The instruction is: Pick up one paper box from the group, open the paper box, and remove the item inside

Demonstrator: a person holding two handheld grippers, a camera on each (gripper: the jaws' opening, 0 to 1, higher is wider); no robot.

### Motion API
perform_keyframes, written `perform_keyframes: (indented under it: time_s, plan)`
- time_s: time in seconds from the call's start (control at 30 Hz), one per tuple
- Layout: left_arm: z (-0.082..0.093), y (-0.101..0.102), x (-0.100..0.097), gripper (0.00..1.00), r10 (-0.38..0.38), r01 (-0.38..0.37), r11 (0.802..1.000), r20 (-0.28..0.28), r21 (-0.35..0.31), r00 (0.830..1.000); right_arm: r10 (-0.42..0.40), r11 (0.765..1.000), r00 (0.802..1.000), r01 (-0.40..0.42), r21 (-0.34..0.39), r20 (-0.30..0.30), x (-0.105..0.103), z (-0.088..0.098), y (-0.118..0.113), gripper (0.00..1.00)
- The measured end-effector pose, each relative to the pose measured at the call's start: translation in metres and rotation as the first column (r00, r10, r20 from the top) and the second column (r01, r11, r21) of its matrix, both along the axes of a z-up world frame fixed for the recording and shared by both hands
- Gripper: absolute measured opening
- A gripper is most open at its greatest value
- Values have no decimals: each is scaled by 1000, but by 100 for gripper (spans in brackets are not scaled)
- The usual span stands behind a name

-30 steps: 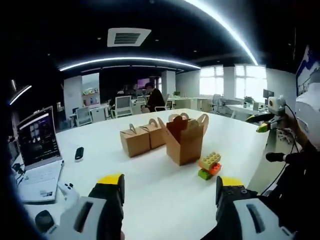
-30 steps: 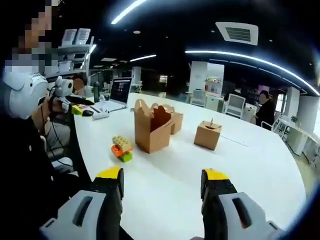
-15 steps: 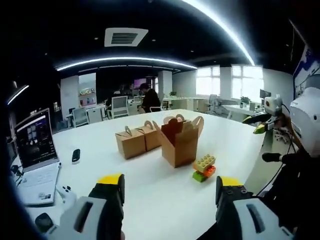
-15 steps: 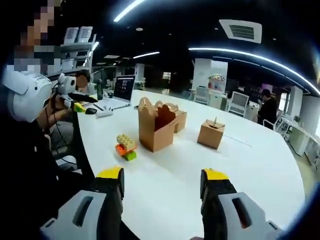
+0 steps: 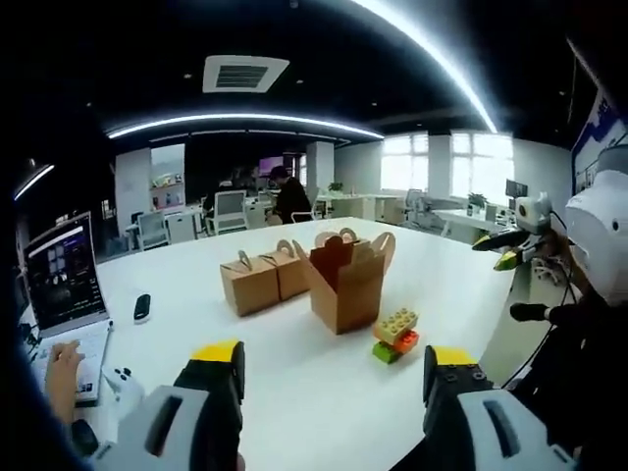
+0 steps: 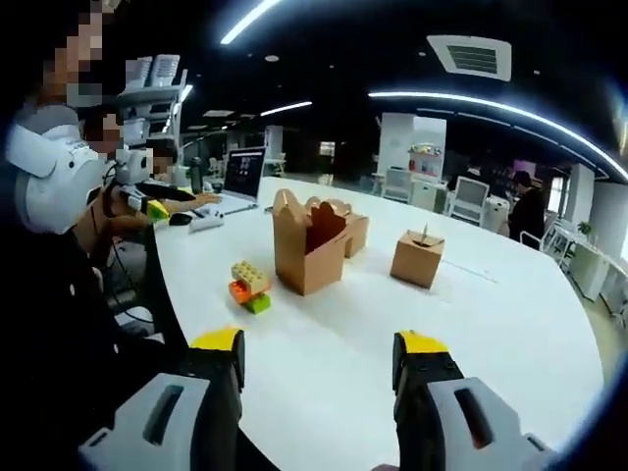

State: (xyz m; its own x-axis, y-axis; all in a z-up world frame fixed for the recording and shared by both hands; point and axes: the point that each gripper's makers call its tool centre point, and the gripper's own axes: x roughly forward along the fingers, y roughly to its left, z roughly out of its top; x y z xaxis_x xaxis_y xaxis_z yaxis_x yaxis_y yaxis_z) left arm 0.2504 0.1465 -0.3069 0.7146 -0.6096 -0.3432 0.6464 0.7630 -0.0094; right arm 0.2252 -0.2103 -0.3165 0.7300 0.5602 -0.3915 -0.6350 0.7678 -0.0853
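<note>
L gripper view, left to right: open laptop (image 5: pixel 61 285) at the table's (image 5: pixel 294 383) far left edge w/ a person's hand (image 5: pixel 61 368) resting by its keyboard; small dark remote-like item (image 5: pixel 141 307) just right of it, can't tell what it is; white game controller (image 5: pixel 123 385) near the bottom left; two closed paper boxes (image 5: pixel 249 284) side by side, touching, mid-table; opened paper box (image 5: pixel 343 285) just right of them, flaps up, upright, empty as far as can be seen; stacked toy bricks (image 5: pixel 394 334) (yellow on orange on green) lying on the table near the opened box's right front corner, apart from it; left hand-held gripper (image 5: pixel 334 378) at the bottom, jaws wide apart, nothing between them, well short of the boxes; at far right the other hand-held gripper is raised off the table edge.

R gripper view, left to right: person in dark clothes at the left edge; laptop (image 6: pixel 238 180) & small items behind; toy bricks (image 6: pixel 247 287) left of the opened paper box (image 6: pixel 309 250); one closed box partly hidden behind it; another closed paper box (image 6: pixel 417 257) standing apart to the right; right hand-held gripper (image 6: pixel 319 373) low in view, jaws spread, holding nothing, above bare white table (image 6: pixel 510 324) near its edge; office chairs & a seated person (image 6: pixel 525 208) far back right.
</note>
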Motion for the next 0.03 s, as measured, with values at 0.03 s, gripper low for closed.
perform_keyframes:
  time_s: [0.03]
  plan:
    - [-1, 0, 0, 74, -1, 1, 1000, -2, 0, 1000, 0, 1000, 1000, 0, -1, 0, 0, 0, 0, 61]
